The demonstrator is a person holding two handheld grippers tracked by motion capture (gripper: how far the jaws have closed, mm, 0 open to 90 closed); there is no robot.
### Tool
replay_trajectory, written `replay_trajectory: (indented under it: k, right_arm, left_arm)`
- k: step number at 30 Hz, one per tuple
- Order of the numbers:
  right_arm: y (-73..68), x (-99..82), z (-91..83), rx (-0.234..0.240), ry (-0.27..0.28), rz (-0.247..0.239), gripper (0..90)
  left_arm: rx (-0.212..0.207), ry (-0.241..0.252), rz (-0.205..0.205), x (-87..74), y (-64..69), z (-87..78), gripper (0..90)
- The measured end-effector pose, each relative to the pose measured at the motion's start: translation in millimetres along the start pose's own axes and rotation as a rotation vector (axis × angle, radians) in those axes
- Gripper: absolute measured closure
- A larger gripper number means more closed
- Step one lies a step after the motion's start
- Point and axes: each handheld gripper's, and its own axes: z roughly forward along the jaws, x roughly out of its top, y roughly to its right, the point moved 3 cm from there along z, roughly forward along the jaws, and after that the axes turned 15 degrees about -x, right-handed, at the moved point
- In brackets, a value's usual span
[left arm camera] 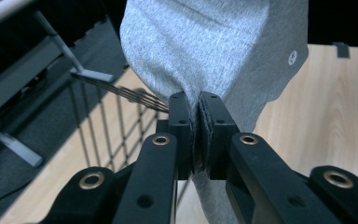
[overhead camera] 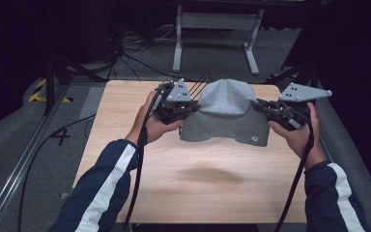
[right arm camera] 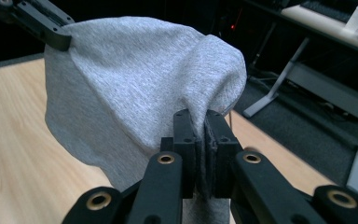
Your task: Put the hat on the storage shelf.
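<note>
A wooden table (overhead camera: 183, 183) with a grey cloth cap (overhead camera: 227, 116) held up above it, clear of the top, between two grippers; the step in hand appears to be spreading the cap, and the next move likely calls for lowering both sides evenly. Left gripper (left arm camera: 198, 135) and right gripper (right arm camera: 200, 149) are each clamped tight on a fold of the cap's edge, jaws nearly touching.

The person wears navy blue sleeves (overhead camera: 104, 193) with a broad white stripe down each. Each matte black two-jaw gripper, left (left arm camera: 198, 116) and right (right arm camera: 199, 126), has brass-ringed screw holes, a grey three-cornered plate (overhead camera: 303, 93) with small holes, and a trailing black cable (overhead camera: 294, 186).
</note>
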Motion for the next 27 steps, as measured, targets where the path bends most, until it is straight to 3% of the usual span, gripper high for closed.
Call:
replay_trajectory:
  k: [6, 11, 16, 22, 27]
  right_arm:
    - [12.7, 29.0, 9.3, -0.016, 0.029, 0.008, 84.8]
    - [20.4, 51.7, 20.8, -0.034, 0.039, -0.001, 84.8]
    - [27.6, 68.9, 32.8, -0.053, 0.050, 0.003, 84.9]
    - [32.2, 79.6, 47.5, -0.061, 0.055, -0.003, 84.9]
    - [34.3, 80.5, 61.6, -0.058, 0.052, 0.010, 84.9]
  left_arm:
    - [0.075, 0.040, 0.032, 19.7, -18.9, -12.7, 84.3]
    - [0.108, 0.084, 0.007, 32.0, -37.7, -25.5, 84.3]
    - [0.140, 0.086, -0.014, 38.8, -55.8, -32.9, 84.3]
    - [0.198, 0.079, -0.033, 40.1, -75.0, -31.1, 84.3]
    - [0.208, 0.079, -0.051, 37.4, -86.3, -26.7, 84.3]
